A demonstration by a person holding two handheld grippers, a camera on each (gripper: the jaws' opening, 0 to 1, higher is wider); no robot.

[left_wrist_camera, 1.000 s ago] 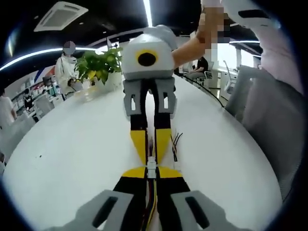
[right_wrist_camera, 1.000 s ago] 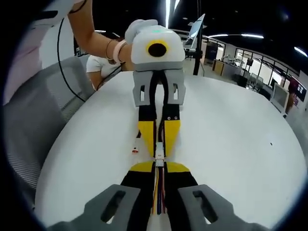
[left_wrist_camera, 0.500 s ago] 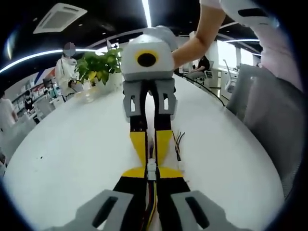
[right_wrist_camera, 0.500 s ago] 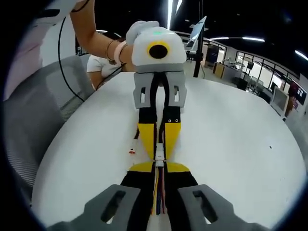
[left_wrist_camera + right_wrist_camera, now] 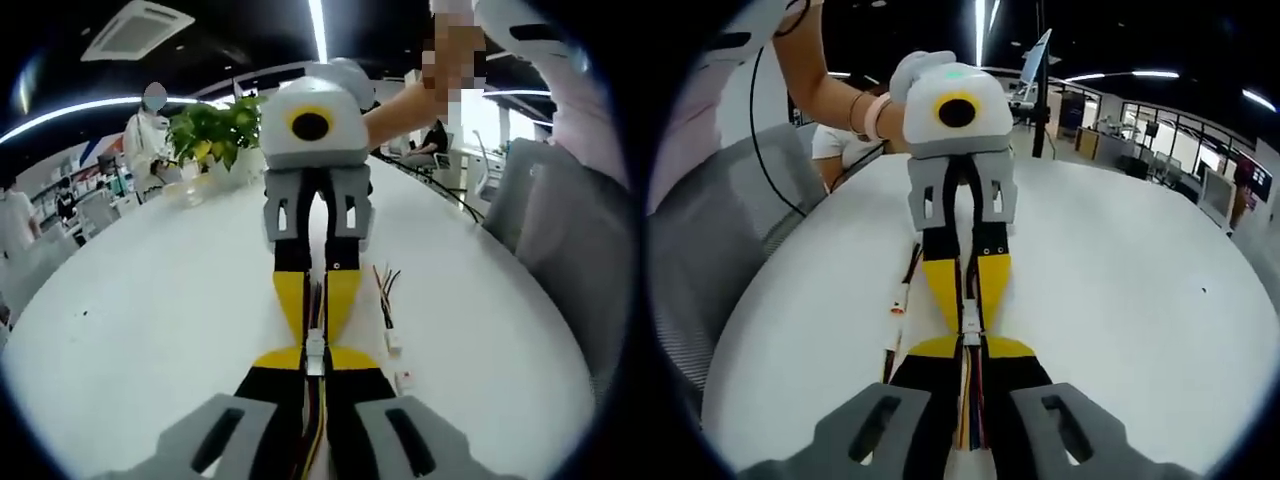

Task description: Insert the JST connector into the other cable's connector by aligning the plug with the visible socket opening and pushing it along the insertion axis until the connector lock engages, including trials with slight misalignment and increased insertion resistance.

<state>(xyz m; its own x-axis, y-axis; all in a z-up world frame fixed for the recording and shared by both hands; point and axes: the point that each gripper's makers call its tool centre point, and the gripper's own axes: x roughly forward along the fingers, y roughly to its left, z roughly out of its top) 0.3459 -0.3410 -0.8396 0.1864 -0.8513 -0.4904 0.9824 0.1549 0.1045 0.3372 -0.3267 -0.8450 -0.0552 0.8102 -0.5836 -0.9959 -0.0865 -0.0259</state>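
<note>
Two claws, tip to tip, plugs joined

The left claw [image 5: 314,358] pinches its white plug [image 5: 314,352]; the right claw [image 5: 971,338] pinches the socket [image 5: 971,325]. They look pushed together above the white surface [image 5: 150,300]; whether the lock clicked, I cannot tell. The left gripper view shows a green plant [image 5: 215,135]. Both views show spare cables [image 5: 902,300].

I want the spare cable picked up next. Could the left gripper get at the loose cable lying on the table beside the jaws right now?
Probably not yet: the left gripper is shut on its connector, mated against the right gripper. The spare cable lies unobstructed alongside.
</note>
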